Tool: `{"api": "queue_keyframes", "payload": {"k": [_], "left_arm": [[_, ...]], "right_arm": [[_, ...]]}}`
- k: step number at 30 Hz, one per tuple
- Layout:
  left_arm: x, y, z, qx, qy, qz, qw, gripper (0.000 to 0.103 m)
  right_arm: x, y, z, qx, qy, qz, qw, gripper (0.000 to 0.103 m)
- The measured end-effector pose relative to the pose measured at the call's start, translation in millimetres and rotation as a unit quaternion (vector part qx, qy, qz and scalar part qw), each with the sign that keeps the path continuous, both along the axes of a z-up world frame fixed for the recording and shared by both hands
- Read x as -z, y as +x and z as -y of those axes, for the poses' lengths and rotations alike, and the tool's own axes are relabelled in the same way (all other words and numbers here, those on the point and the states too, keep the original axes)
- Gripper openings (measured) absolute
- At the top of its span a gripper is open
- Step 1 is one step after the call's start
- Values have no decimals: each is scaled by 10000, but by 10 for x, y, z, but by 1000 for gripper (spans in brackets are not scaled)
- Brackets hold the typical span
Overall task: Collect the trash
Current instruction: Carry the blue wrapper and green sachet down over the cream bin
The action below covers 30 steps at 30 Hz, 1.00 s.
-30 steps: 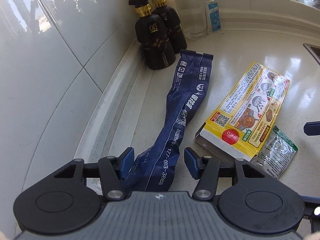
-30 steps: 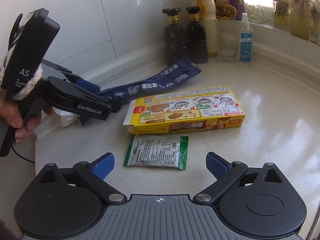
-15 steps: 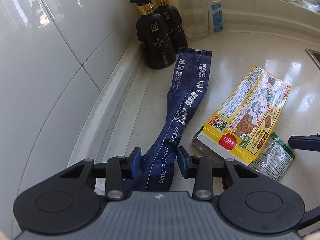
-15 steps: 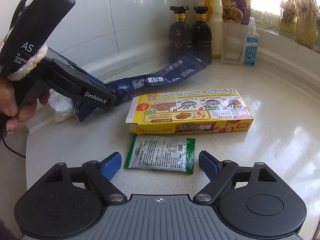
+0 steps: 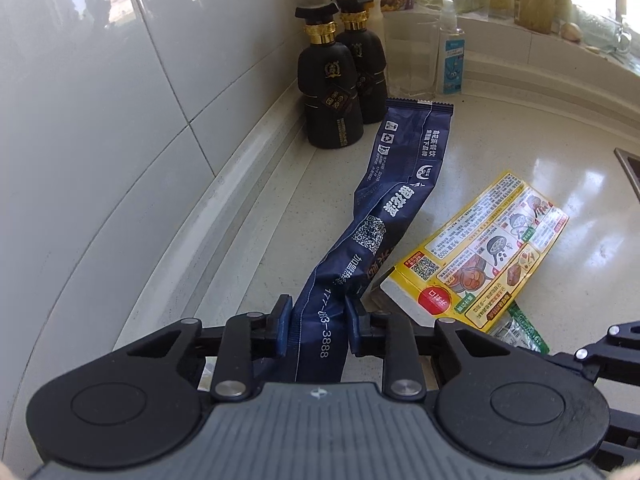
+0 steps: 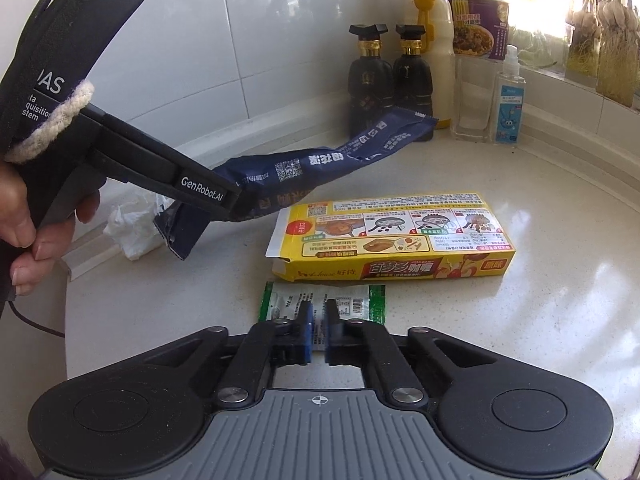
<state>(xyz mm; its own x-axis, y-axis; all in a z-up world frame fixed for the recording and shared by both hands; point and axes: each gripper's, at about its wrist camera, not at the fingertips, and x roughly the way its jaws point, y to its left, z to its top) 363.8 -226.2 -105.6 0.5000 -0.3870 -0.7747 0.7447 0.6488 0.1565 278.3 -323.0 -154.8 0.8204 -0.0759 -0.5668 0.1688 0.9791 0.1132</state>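
Note:
A long dark blue wrapper (image 5: 400, 184) runs from the dark bottles toward me. My left gripper (image 5: 316, 316) has its near end between the pads, and the jaws are closing, pinching it. In the right wrist view the wrapper (image 6: 320, 160) hangs lifted from the left gripper (image 6: 236, 208). A green and white sachet (image 6: 280, 300) lies on the counter in front of a yellow curry box (image 6: 400, 236). My right gripper (image 6: 319, 320) is shut on the sachet's middle. The box (image 5: 480, 248) and the sachet (image 5: 520, 328) also show in the left wrist view.
Two dark bottles (image 6: 388, 80) stand against the tiled wall, with a clear glass and a small spray bottle (image 6: 508, 96) to their right. A crumpled white tissue (image 6: 132, 228) lies by the wall ledge. A sink edge (image 5: 628, 168) shows at right. A person's hand (image 6: 24, 216) holds the left gripper.
The left jaws narrowed onto the blue wrapper, and its near end rose off the counter. The right jaws went from wide open to shut on the sachet.

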Motion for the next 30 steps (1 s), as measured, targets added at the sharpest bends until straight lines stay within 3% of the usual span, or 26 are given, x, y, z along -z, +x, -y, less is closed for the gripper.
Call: {"api": "queue_keyframes", "payload": {"k": [8, 9, 11, 13, 14, 19, 23, 26, 30], "left_arm": [[-182, -46, -94, -384, -285, -143, 9988, 24], [-206, -60, -112, -451, -318, -171, 9983, 24], [-247, -95, -156, -541, -378, -233, 9975, 25], [-263, -113, -173, -583, -404, -282, 9971, 25], [-275, -127, -188, -599, -415, -306, 9969, 25], [-312, -181, -268, -665, -429, -376, 9962, 25], [-296, -187, -313, -708, -429, -461, 9955, 25], [-278, -197, -344, -721, -462, -509, 9950, 25], [-242, -196, -390, -852, -498, -608, 9933, 25]], "right_arm": [[-43, -192, -10, 22, 202, 238, 9995, 0], [-47, -192, -11, 117, 284, 246, 9992, 5], [-47, -158, -12, 288, 420, 196, 9985, 24], [-44, -125, -42, 413, 412, 268, 9979, 80], [-45, -111, -75, 425, 321, 339, 9980, 84], [0, 138, -245, 512, -289, 112, 9982, 83], [93, 225, -252, 580, -491, -31, 9971, 82], [108, 199, -260, 429, -523, 84, 9977, 71], [68, 212, -337, 43, -767, 91, 9970, 39]]}}
